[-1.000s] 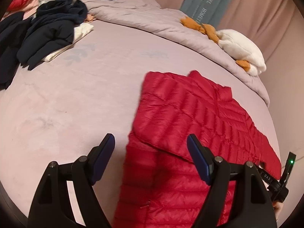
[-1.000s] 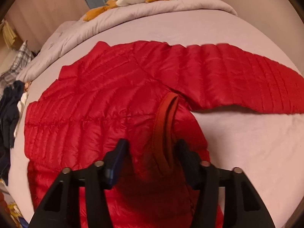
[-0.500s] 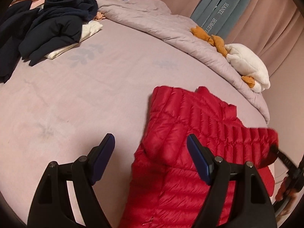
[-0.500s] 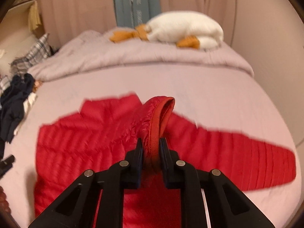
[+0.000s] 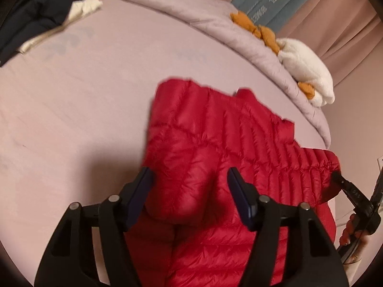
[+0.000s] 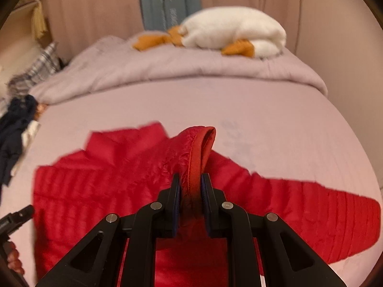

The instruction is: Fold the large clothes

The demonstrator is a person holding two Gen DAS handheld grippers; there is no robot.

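Observation:
A red quilted down jacket [image 5: 215, 148] lies on the pale lilac bed sheet [image 5: 83, 100]. My left gripper [image 5: 189, 186] is open and empty, its jaws wide apart just above the jacket's near folded part. My right gripper [image 6: 190, 186] is shut on the jacket's sleeve cuff [image 6: 201, 148] and holds it lifted over the jacket body [image 6: 95, 181]; it shows at the right edge of the left wrist view [image 5: 340, 179]. The sleeve [image 6: 311, 215] trails to the right on the sheet.
A rolled lilac duvet [image 6: 179, 67] lies along the far side with a white and orange plush toy [image 6: 234, 33] on it. A pile of dark clothes [image 5: 36, 12] sits at the far left. Curtains [image 6: 95, 7] hang behind the bed.
My right gripper shut on the sleeve cuff and lifted it up and over the jacket. My left gripper moved lower and closer to the jacket, still open.

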